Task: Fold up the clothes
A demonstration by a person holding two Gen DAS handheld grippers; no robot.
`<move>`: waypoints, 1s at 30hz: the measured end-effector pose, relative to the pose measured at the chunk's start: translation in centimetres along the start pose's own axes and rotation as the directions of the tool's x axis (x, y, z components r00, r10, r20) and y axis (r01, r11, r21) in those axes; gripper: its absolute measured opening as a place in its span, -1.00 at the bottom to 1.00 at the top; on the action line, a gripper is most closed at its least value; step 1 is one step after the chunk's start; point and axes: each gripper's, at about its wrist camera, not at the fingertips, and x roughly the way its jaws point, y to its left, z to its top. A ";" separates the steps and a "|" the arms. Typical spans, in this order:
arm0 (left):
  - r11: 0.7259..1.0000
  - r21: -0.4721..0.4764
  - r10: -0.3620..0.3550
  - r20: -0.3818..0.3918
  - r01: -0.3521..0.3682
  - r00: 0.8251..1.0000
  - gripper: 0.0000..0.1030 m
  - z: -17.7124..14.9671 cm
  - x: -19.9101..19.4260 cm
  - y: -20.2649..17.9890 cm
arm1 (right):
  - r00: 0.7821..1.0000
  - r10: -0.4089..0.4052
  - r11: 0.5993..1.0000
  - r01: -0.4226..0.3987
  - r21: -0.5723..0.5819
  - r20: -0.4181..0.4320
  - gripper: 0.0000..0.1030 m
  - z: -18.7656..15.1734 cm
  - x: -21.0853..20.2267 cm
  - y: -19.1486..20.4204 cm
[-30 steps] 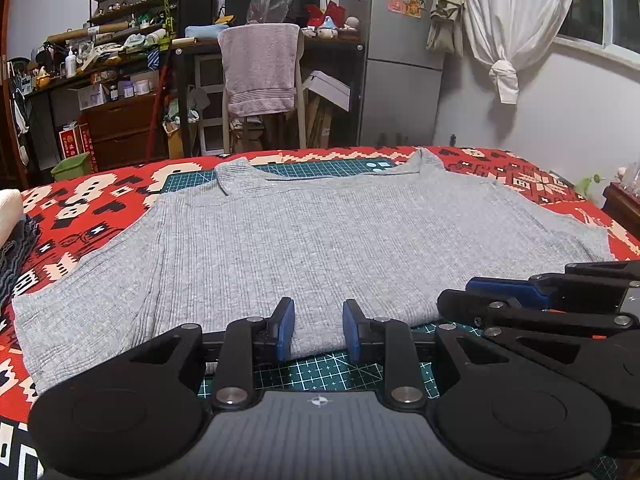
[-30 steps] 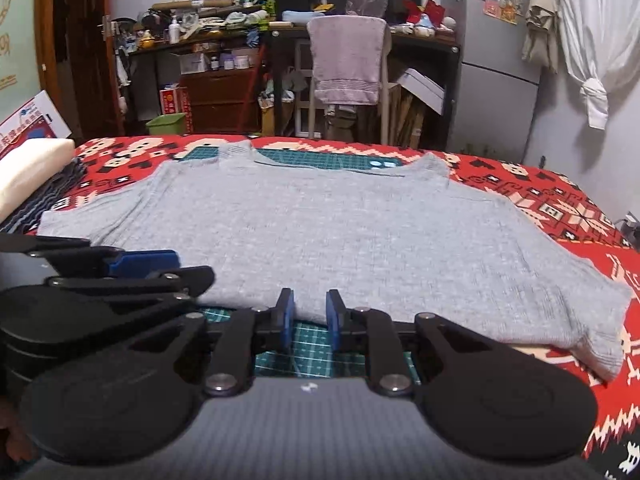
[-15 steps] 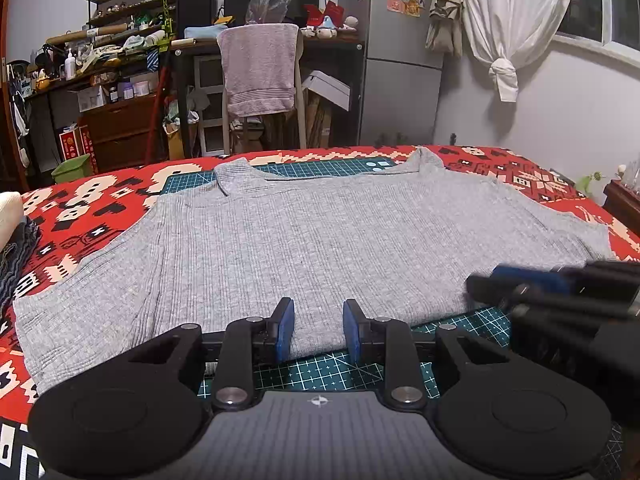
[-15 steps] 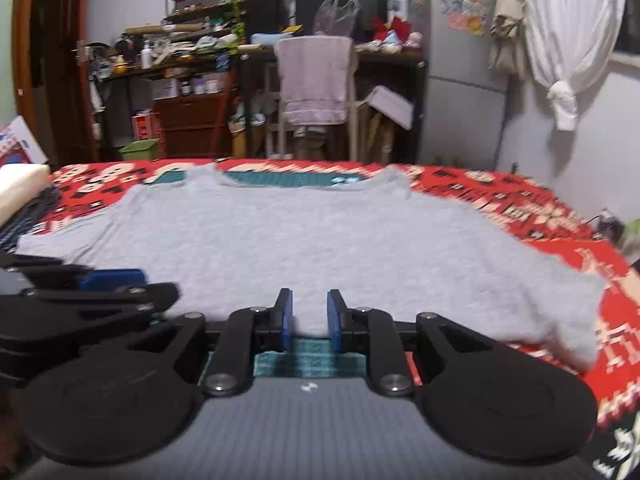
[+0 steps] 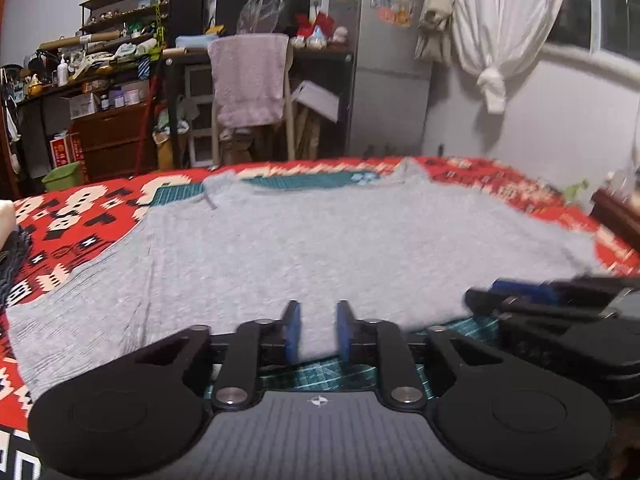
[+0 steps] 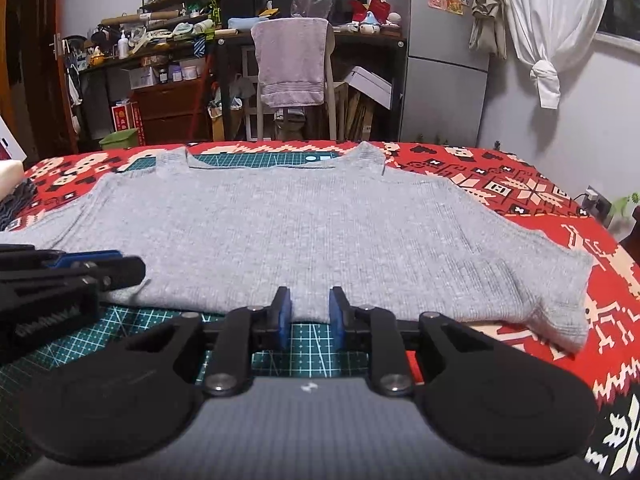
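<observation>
A grey ribbed short-sleeved top lies spread flat on the bed, neckline at the far side, hem nearest me. My left gripper hovers at the near hem, open, with only a narrow gap and nothing between the blue pads. My right gripper sits at the hem further right, also open and empty. Each gripper shows in the other's view: the right gripper at the right edge, the left gripper at the left edge.
A green cutting mat lies under the top on a red patterned blanket. Dark folded clothes sit at the bed's left edge. Beyond the bed stand a chair with a towel, cluttered shelves and a fridge.
Both grippers shifted slightly along the hem; the right gripper rose and turned so the neckline now sits centred in its view. Both stayed open and empty.
</observation>
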 end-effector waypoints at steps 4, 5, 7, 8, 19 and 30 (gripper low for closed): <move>0.996 0.033 -0.087 -0.003 0.087 0.996 -0.91 0.4 0.3 -1.5 | 1.000 -0.003 1.000 0.003 -0.004 0.000 -0.55 0.0 0.0 0.0; 0.994 0.037 -0.106 -0.013 0.107 0.994 -0.91 0.5 0.6 -1.8 | 1.000 -0.002 1.000 0.002 0.000 0.000 -0.55 0.0 0.0 0.0; 0.990 0.014 -0.139 -0.032 0.139 0.990 -0.96 0.5 1.3 -1.9 | 1.000 0.012 1.000 -0.012 0.024 0.001 -0.54 0.0 0.0 -0.4; 0.987 -0.007 -0.164 -0.044 0.164 0.986 -0.96 0.5 1.6 -1.7 | 1.000 0.016 0.999 -0.016 0.028 0.001 -0.53 0.0 -0.1 -0.5; 0.983 -0.138 -0.132 -0.065 0.122 0.989 -0.95 -0.8 0.6 1.0 | 1.000 0.009 1.000 -0.009 0.011 0.000 -0.52 0.0 -0.1 -0.1; 0.972 -0.233 -0.034 0.000 0.033 0.999 -0.93 -0.3 -2.7 4.8 | 0.992 0.127 0.990 -0.126 -0.067 0.013 -0.81 0.7 -0.6 2.2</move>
